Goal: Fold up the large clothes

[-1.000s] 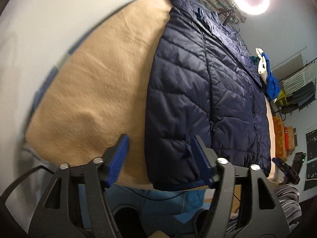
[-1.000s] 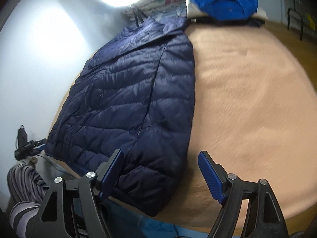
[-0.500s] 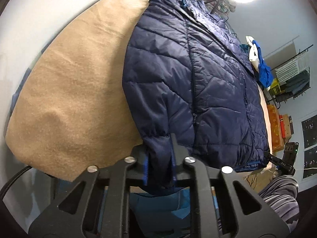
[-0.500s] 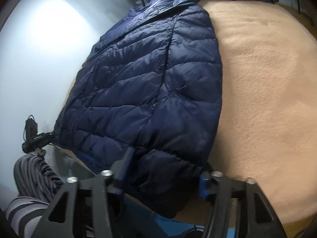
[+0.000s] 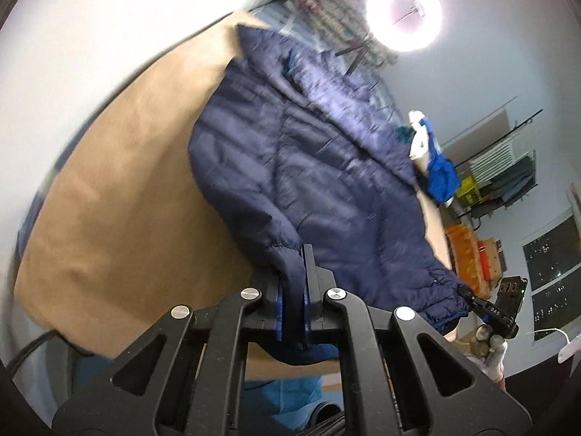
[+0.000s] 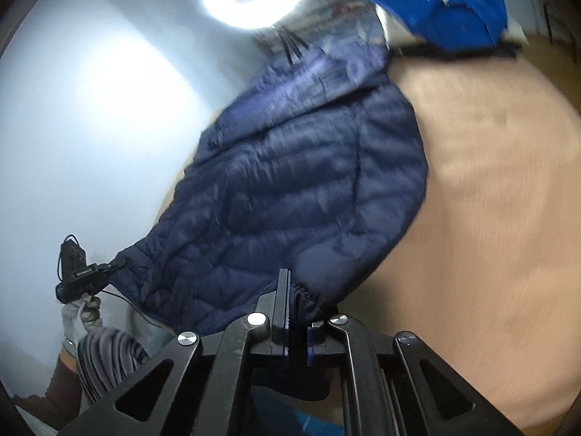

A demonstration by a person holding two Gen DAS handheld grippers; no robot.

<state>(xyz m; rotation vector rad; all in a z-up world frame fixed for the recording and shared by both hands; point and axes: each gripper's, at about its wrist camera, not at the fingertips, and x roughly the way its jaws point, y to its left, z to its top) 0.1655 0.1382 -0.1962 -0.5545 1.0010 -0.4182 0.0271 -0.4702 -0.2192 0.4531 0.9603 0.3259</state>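
Hem corners of the jacket [image 5: 326, 189] have lifted, pinched between both jaws.

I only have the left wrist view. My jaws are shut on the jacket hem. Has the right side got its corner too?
Observer: Yes, the right gripper is shut on the navy puffer jacket at its bunched hem corner.
Operator: Anything beyond it on that side?
Observer: Bare tan blanket to its right.
Operator: And at the far end?
Observer: A folded blue garment tops a small pile beside the collar.
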